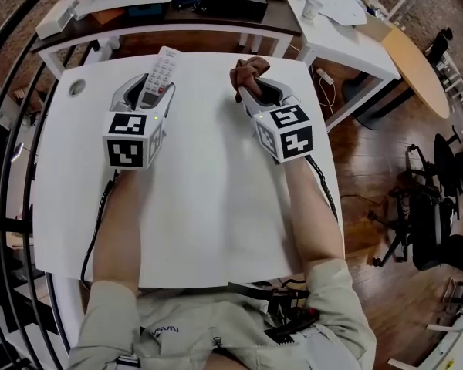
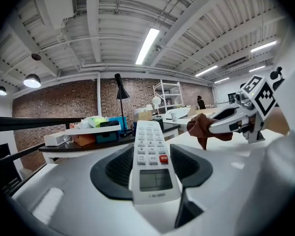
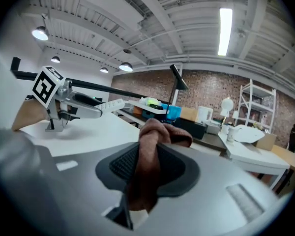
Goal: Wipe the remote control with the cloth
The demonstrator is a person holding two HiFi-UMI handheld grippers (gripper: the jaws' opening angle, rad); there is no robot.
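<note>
While both tools hang over the far part of the white rectangular table, each already has what it needs. The left gripper is clamped on the long white plastic remote control. Its jaws press the sides of the lower end, beside the small grey display, so the body and most of the button face jut out past the fingertips toward the top of the head view. That hold looks chosen to leave as much of the keypad bare as possible for wiping.

The right gripper has its jaws squeezed onto the crumpled reddish-brown cloth. A rounded wad bulges beyond the tips and a tail hangs below, as its own camera shows at frame centre. The wad probably serves as a soft pad, keeping the hard jaws off the remote.

In the head view the remote sits upper left of centre and the cloth upper right of centre. Bare tabletop shows between them, and they do not touch. Both tools point roughly the same way, side by side, so wiping has not begun. Next, the cloth likely has to swing across onto the button face.
</note>
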